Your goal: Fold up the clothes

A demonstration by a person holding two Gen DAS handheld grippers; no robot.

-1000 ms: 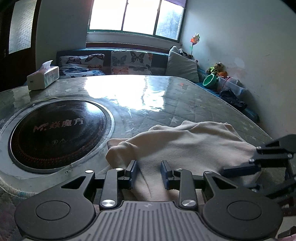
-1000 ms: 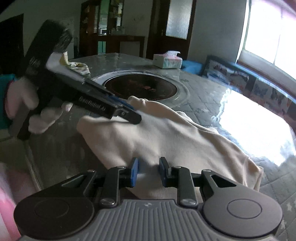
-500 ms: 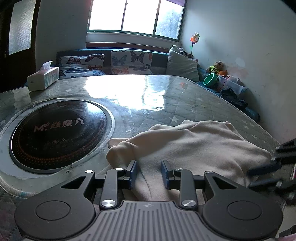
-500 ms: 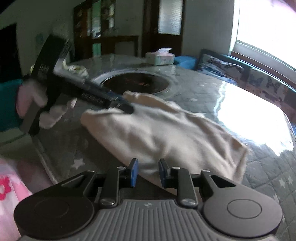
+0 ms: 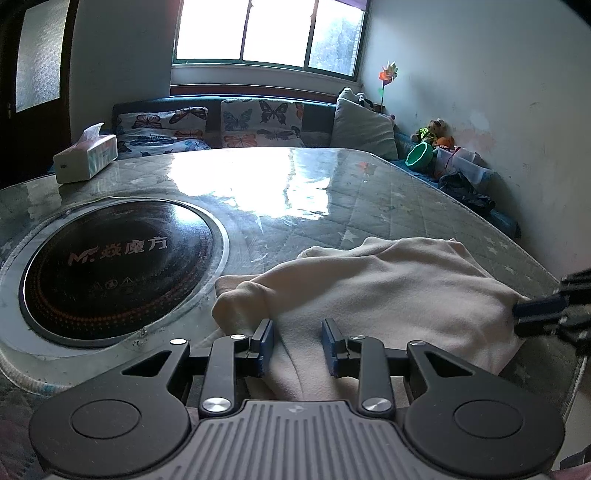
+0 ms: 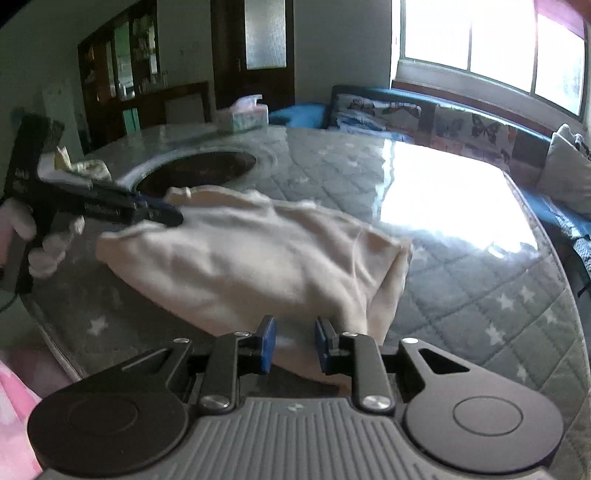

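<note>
Nearby, tissue box [image 5: 85,158] with tissues

bright window [image 5: 266,33], butterfly-cushioned sofa [image 5: 221,122], white wall [image 5: 480,66]

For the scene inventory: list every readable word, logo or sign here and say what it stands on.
"M" logo, then "焱魔方": on the round black cooktop set in the table.
Small warning triangles below it: too small to read.
Pale lettering on the left gripper: blurred, unreadable.
Tissue box: print too small to read.
</note>
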